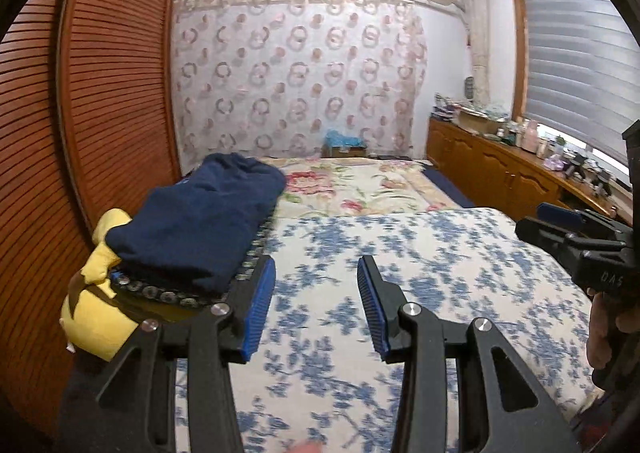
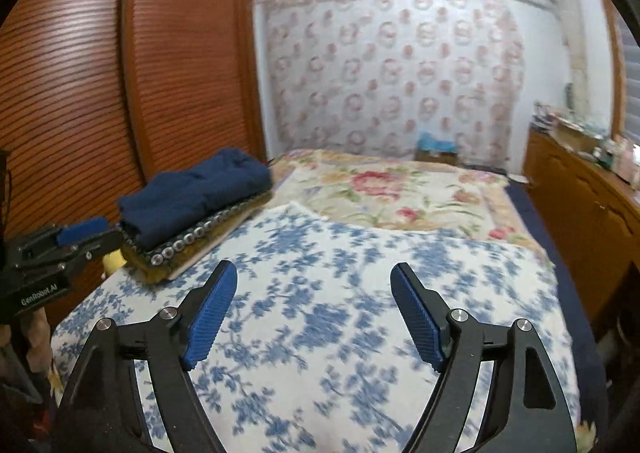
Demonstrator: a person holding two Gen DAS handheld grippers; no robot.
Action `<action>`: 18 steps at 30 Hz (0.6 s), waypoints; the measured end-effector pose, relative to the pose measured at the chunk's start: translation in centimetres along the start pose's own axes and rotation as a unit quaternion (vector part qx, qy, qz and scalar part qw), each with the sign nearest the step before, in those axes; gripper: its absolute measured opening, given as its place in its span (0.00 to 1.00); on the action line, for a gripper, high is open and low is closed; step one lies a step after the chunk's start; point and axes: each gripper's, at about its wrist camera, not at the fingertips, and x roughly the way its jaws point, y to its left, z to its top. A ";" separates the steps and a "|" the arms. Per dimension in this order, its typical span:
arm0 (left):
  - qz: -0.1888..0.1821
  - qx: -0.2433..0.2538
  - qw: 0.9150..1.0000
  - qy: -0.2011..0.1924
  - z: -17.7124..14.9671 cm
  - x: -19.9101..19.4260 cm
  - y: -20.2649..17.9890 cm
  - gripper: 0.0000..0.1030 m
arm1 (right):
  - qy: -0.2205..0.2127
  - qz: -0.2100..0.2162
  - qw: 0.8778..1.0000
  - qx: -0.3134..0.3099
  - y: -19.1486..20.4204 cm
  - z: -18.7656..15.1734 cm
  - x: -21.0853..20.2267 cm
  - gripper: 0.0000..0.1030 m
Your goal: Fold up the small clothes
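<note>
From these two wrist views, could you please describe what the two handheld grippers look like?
Both look alike. The left gripper and the right gripper have black angular finger arms joined by round silver pins, tipped with ribbed blue pads. Seen side-on, each has a blocky black body with white lettering, partly legible. No sleeve is visible.

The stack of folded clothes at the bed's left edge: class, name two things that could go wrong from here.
1. The navy garment tops a stack close to the bed's edge by the wardrobe; a nudge might tip it off.
2. The left gripper, jaws apart and empty, is right beside that stack and could snag it.
3. The yellow garment underneath already bulges out sideways.
</note>
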 end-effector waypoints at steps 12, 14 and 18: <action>0.012 0.011 1.000 -0.026 1.6 -1.8 -3.1 0.41 | -0.047 -0.064 0.996 0.033 -2.9 -0.9 -5.9 0.79; 0.014 0.012 0.999 -0.028 1.6 -1.9 -3.3 0.41 | -0.049 -0.063 0.996 0.036 -3.0 -0.9 -6.0 0.79; 0.018 0.014 0.999 -0.030 1.6 -2.0 -3.5 0.41 | -0.053 -0.064 0.996 0.037 -3.1 -0.9 -6.1 0.79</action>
